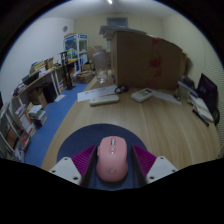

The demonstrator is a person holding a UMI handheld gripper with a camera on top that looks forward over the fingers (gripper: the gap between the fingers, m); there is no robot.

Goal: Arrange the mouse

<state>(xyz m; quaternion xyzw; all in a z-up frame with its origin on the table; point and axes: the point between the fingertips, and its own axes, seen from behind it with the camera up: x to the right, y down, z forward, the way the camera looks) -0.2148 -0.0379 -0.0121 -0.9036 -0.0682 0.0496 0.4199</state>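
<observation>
A pink computer mouse [111,162] lies lengthwise between my gripper's [112,150] two fingers. Both magenta pads [88,160] press against its sides, so the gripper is shut on it. The mouse sits over a dark blue, rounded mouse pad [75,142] on the wooden table [150,125]. Whether the mouse rests on the pad or hangs just above it cannot be told. The rear of the mouse is hidden below the fingers.
A white keyboard [104,97] and a smaller white device [144,95] lie at the far side of the table. A large cardboard box [145,58] stands behind them. A laptop [208,95] sits on the right. Shelves [25,100] line the left wall above a blue floor.
</observation>
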